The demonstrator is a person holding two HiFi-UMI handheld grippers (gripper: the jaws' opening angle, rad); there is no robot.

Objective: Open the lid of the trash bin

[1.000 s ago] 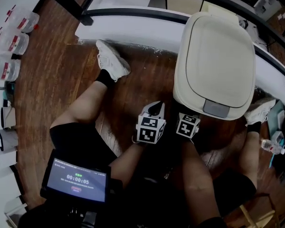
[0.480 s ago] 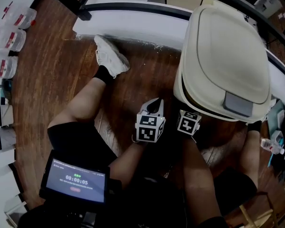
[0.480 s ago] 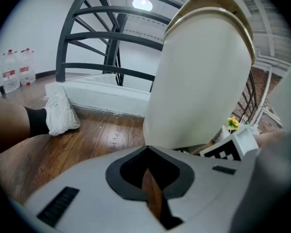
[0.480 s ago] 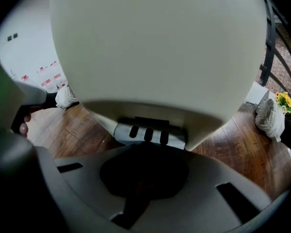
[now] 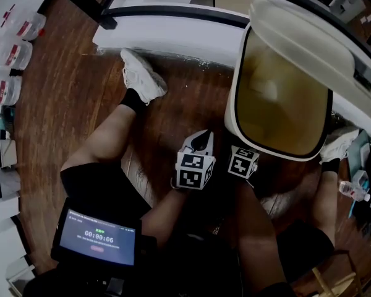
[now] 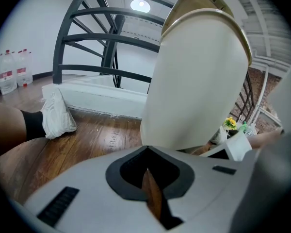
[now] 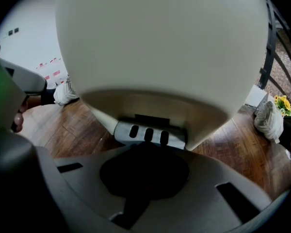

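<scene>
The trash bin [image 5: 237, 98] stands on the wood floor [image 5: 80, 79] in the upper right of the head view. Its lid [image 5: 309, 39] is tipped up and back, so you can look down into the brown inside.

The right gripper [image 5: 243, 161] is low at the front of the bin, near the middle of the frame. In the right gripper view its fingers are pressed together with nothing between them. They sit right at the grey pedal [image 7: 149, 134] under the bin's round front [image 7: 160, 42]. It looks like the pedal is being pushed down, and that is what holds the lid up.

The left gripper [image 5: 201, 141] is just beside the right one. Its fingers are pushed close together, with only a thin slit. It holds nothing.

The opening step looks nearly done. Next, the right gripper needs a steady push on the pedal, because the lid may drop if the push slips off.
</scene>
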